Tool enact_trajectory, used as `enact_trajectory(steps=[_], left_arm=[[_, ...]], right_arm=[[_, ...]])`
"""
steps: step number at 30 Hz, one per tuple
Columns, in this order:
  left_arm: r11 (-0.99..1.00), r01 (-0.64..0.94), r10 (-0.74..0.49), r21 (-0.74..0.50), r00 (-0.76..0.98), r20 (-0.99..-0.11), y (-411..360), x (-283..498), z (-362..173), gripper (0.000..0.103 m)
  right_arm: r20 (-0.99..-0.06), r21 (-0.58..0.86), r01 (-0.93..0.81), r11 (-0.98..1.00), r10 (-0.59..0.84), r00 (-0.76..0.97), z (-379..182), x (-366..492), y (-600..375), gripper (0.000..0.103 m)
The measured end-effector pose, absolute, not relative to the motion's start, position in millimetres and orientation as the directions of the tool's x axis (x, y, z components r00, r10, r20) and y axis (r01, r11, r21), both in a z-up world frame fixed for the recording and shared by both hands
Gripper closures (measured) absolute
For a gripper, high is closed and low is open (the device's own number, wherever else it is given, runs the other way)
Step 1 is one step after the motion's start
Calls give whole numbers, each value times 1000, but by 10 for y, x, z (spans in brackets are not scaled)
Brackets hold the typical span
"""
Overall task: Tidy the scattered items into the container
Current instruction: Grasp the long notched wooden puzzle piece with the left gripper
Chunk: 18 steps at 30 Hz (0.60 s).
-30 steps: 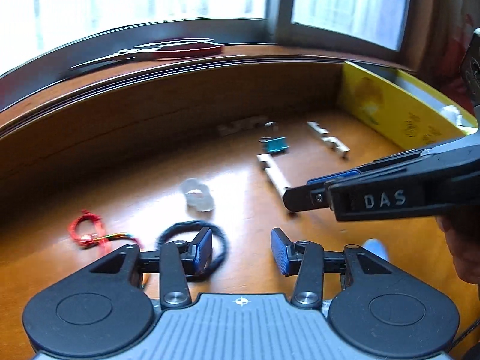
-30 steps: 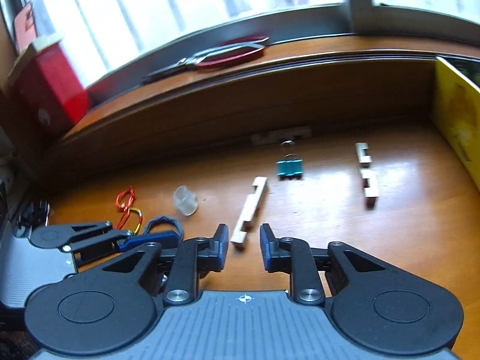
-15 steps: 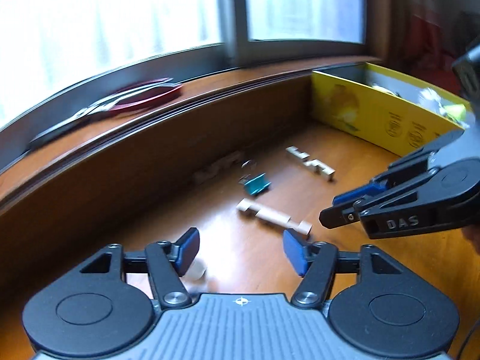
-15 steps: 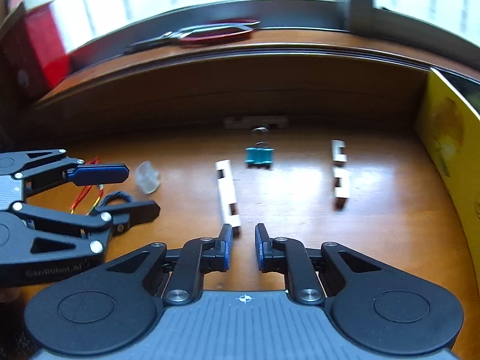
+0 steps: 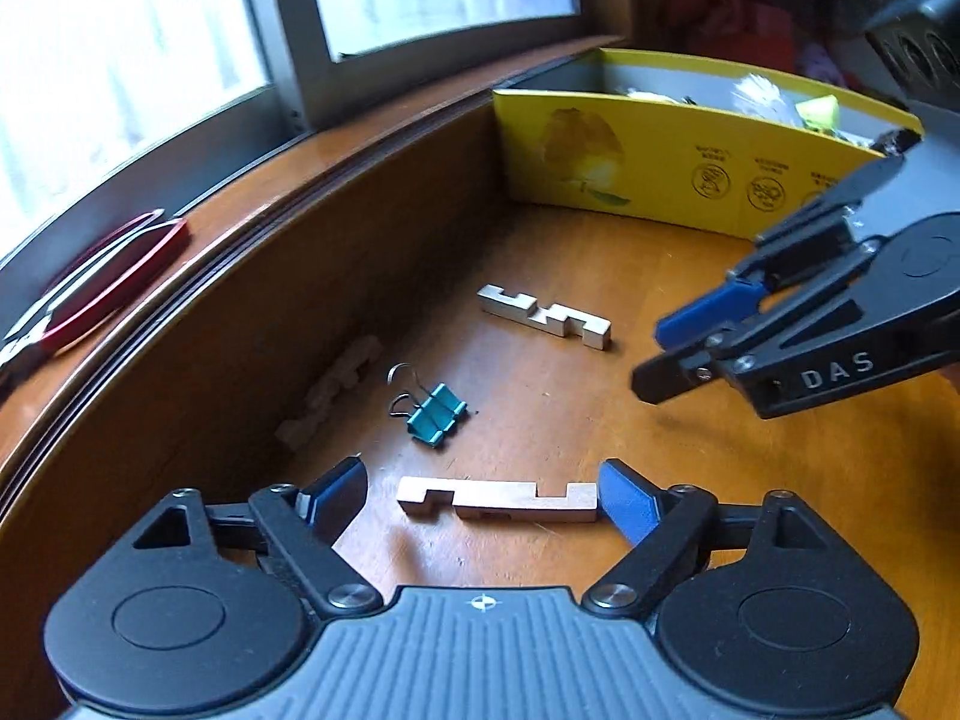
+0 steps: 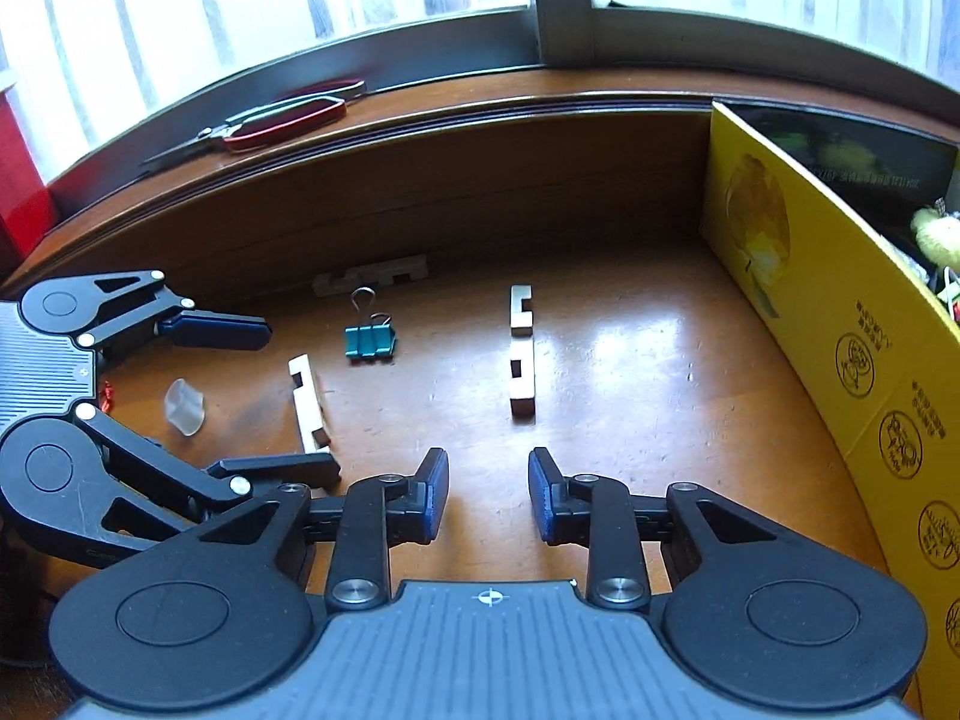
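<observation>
Only the right wrist view shows the clear plastic piece [image 6: 185, 407] at left. The left gripper [image 5: 483, 495], jaws spread wide, straddles a notched wooden block [image 5: 497, 499] lying flat at lower centre (pale, unpainted). The right gripper [image 6: 488, 495] hangs spread and empty. The yellow box [image 5: 690, 177] stands at upper right.

Two notched wooden bars [image 5: 497, 499] [image 5: 545, 316] and a teal binder clip [image 5: 436, 413] lay flat near the yellow container [image 5: 690, 168].
</observation>
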<state>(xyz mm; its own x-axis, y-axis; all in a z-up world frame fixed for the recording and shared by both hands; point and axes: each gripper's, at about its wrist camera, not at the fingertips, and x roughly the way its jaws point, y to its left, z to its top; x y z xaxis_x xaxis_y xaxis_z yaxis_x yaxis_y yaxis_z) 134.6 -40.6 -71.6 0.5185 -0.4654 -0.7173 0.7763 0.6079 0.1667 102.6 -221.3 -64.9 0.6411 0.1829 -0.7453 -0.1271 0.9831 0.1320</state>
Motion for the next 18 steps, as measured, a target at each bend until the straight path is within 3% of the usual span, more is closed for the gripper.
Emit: enact_trajectory(steps=[5,10,18], left_arm=[[614,782,-503,108,493,-710,-393,1385,-698,14],[634,761,-451,137,508,-734,-428,1442,-782,14],[627,772,-479,102,486,-730,-452,1418,-816,15]], right_arm=[[-740,88,-131,987,153,655,-674,1134,-2134,72],[-732,52,-133,990,129,669,-703,1222,-2085,72],[-724,14,-113,994,88,684,-769,1350,-2076,72]])
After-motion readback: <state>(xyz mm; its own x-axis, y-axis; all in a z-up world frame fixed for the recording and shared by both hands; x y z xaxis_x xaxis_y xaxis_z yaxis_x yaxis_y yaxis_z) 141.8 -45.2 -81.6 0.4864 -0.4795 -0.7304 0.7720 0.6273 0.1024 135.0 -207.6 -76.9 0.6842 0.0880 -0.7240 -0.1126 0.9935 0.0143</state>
